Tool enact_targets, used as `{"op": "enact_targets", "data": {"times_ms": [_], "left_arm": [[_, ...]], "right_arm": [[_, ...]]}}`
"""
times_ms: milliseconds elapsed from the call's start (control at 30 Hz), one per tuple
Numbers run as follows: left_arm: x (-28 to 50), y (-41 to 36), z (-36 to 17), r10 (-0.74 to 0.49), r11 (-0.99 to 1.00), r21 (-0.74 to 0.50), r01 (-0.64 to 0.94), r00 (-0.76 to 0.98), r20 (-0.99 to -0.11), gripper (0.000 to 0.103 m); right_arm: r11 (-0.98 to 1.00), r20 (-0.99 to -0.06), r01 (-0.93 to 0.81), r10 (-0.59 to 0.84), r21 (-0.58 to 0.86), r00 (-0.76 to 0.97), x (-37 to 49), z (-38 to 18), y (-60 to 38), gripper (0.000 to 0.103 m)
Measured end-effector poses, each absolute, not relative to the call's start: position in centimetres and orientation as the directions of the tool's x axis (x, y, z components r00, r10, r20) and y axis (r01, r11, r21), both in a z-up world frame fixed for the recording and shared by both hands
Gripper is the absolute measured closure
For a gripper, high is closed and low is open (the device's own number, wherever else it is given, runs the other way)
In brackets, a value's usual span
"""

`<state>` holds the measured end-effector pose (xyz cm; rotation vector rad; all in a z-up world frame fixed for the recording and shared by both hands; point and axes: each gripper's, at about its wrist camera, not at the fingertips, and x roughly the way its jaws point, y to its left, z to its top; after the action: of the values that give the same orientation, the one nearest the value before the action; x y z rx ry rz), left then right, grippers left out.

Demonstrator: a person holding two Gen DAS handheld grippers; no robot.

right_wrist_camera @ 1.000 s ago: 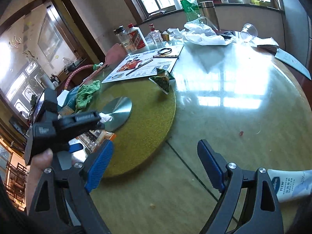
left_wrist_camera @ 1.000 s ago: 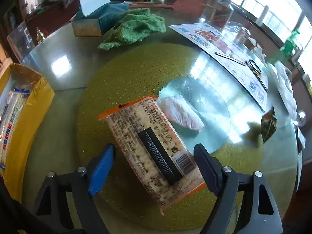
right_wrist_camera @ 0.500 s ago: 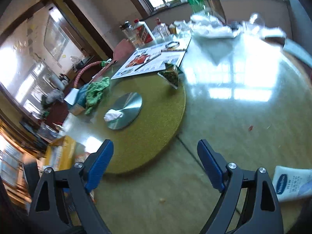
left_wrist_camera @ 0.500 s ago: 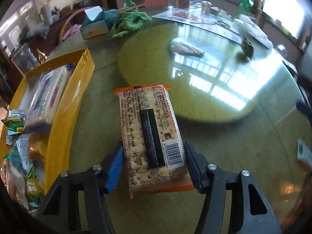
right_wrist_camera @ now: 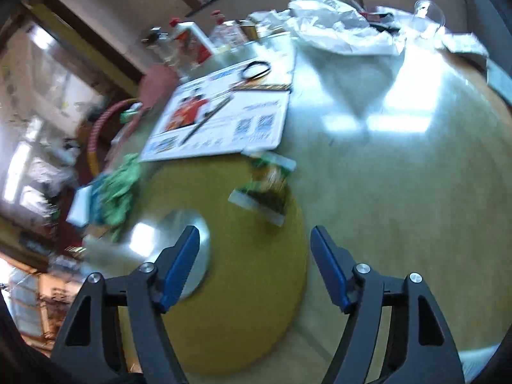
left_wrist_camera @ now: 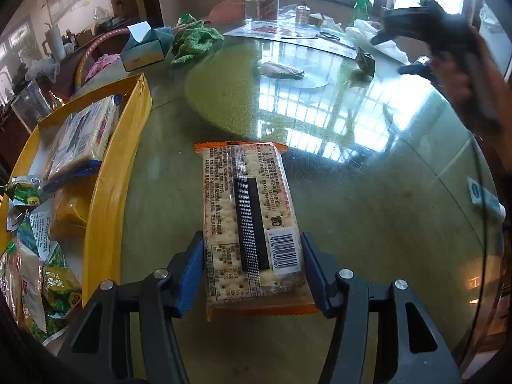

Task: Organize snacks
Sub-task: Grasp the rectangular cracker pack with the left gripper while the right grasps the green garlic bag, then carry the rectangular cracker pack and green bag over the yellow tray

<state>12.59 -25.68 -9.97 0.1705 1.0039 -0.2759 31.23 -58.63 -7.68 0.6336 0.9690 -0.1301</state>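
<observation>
Sitting under everything: glass-topped desk (left_wrist_camera: pixel 368 192) with a round gold mat (right_wrist_camera: pixel 243 256) in the middle. Yellow tray (left_wrist_camera: pixel 105 198) at the left edge holds snack packs. Cracker pack (left_wrist_camera: pixel 249 220) is over the desk just right of the tray, barcode side up, pinched across its near end by the left gripper (left_wrist_camera: pixel 252 265). Right gripper (right_wrist_camera: pixel 254 264) is wide, nothing between its pads, above the mat facing a green snack packet (right_wrist_camera: pixel 265 188); view blurred.

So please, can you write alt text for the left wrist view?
The left gripper clamps a cracker pack above a glass table. A yellow tray of snacks sits to the left, a green cloth farther back.
</observation>
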Motion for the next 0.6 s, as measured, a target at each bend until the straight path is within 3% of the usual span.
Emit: {"op": "enact_targets", "data": {"times_ms": [167, 333, 600], "left_arm": [[12.8, -25.4, -10.0, -0.165, 0.944, 0.013, 0.329, 0.506, -0.846, 0.045], [12.5, -25.2, -10.1, -0.171, 0.942, 0.010, 0.334, 0.507, -0.845, 0.046], [11.9, -25.2, -10.1, -0.158, 0.948, 0.023, 0.318, 0.531, -0.833, 0.045]], "right_arm": [[0.814, -0.831, 0.430, 0.111, 0.391, 0.545, 35.0, -8.8, -59.7, 0.044], [0.820, -0.857, 0.438, 0.117, 0.368, 0.502, 36.4, -10.4, -59.2, 0.064], [0.869, -0.857, 0.370, 0.108, 0.327, 0.504, 32.8, -10.0, -56.2, 0.069]]}}
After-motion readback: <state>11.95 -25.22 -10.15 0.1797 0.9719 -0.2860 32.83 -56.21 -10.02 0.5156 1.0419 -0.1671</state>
